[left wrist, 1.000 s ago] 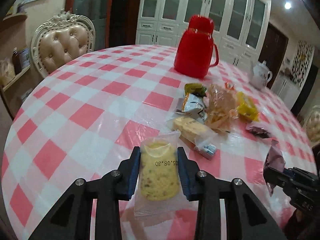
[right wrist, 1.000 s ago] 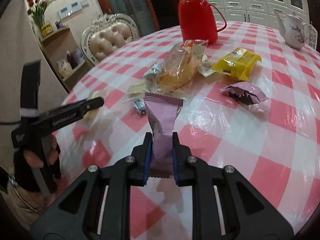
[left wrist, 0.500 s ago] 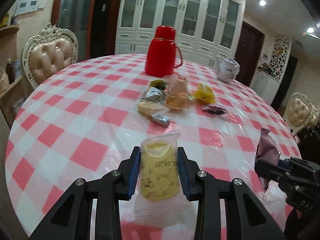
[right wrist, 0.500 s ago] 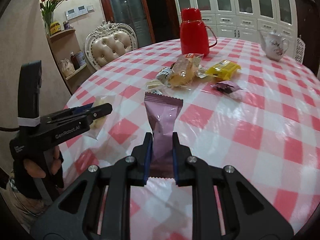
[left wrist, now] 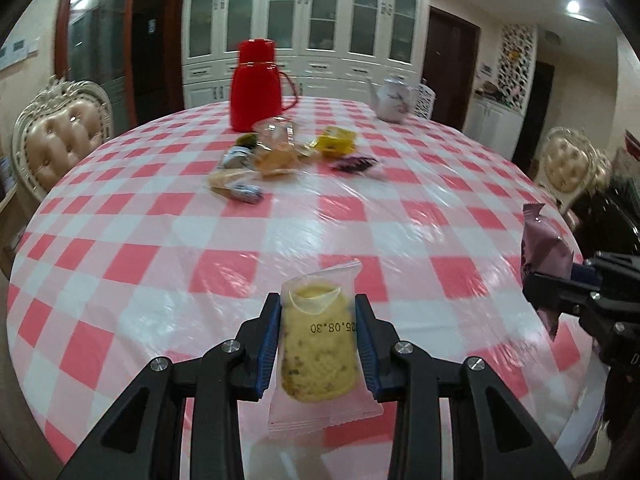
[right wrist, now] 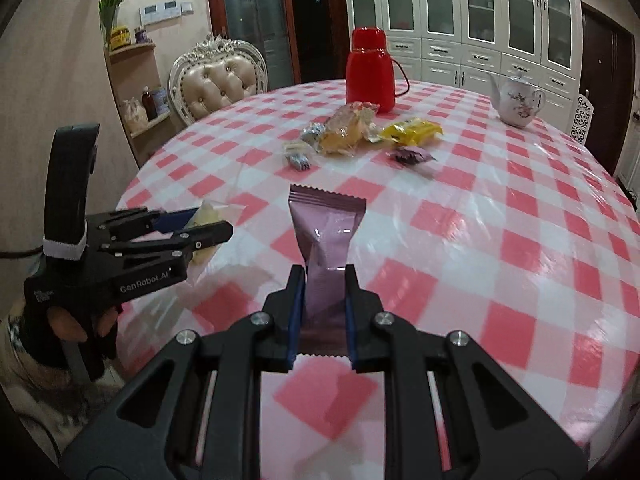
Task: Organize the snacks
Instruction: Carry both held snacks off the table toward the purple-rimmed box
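Left gripper (left wrist: 316, 344) is clamped on a clear-wrapped yellow cookie (left wrist: 318, 356), blue pads pressing both sides of the pack; the date stamp on the wrapper reads upside down as "25.08.30". Right gripper (right wrist: 322, 308) is closed on a mauve snack pouch (right wrist: 326, 240), upright between the pads, serrated top edge up, no legible print on it. In the right wrist view the left gripper's body shows "GenRobot.AI" in white; the smaller text on its handle is too small to read. Both held packs hang above the near part of the worktop (left wrist: 168, 248), a round one under a glossy pink-and-white checked cover. Remaining snacks sit in 1 cluster (left wrist: 280, 156) toward the far side, just in front of a red thermos (left wrist: 256, 84): a clear bag of pastries, a yellow pack (left wrist: 336, 142), a dark purple pack (left wrist: 354, 164), a silver wrapper and a small blue-printed one, print unreadable. A white teapot (left wrist: 394, 98) stands far right, well apart from the cluster. The wide band of cover between the grippers and the cluster is open. The near rim curves close under both grippers; a tufted chair (right wrist: 220, 80) stands beyond the far-left rim.
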Demonstrator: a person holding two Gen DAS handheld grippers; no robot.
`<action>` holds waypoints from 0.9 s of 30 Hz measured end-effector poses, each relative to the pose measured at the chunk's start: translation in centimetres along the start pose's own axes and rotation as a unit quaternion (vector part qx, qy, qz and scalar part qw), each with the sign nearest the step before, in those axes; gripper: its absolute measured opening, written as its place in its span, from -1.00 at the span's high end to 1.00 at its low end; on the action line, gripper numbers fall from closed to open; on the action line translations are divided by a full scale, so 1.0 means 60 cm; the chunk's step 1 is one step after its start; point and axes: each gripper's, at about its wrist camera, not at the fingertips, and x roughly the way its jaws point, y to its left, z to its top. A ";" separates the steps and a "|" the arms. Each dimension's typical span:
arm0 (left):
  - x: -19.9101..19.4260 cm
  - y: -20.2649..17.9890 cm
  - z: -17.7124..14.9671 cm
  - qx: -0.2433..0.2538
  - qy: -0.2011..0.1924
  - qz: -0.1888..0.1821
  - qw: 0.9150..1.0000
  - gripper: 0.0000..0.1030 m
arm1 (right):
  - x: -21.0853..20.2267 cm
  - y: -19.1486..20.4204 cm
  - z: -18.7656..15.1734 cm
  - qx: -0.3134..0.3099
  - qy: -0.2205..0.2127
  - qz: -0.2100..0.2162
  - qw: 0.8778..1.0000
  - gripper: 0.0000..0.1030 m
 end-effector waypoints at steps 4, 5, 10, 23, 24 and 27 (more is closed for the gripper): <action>-0.001 -0.039 -0.012 0.029 0.008 -0.011 0.999 0.29 | -0.024 -0.014 -0.027 -0.003 0.013 -0.010 1.000 0.58; -0.001 -0.052 -0.015 0.038 0.009 -0.014 0.999 0.29 | -0.029 -0.018 -0.034 -0.004 0.017 -0.014 1.000 0.58; -0.002 -0.112 -0.025 0.081 0.018 -0.037 0.996 0.29 | -0.043 -0.034 -0.062 -0.019 0.047 -0.036 0.998 0.58; -0.017 -0.264 -0.043 0.192 0.028 -0.097 0.976 0.29 | -0.145 -0.111 -0.122 -0.006 0.059 -0.091 0.994 0.58; -0.019 -0.279 -0.044 0.202 0.028 -0.103 0.974 0.29 | -0.155 -0.121 -0.128 -0.001 0.058 -0.096 0.994 0.58; -0.021 -0.311 -0.049 0.225 0.032 -0.121 0.966 0.29 | -0.178 -0.146 -0.144 0.013 0.058 -0.112 0.992 0.58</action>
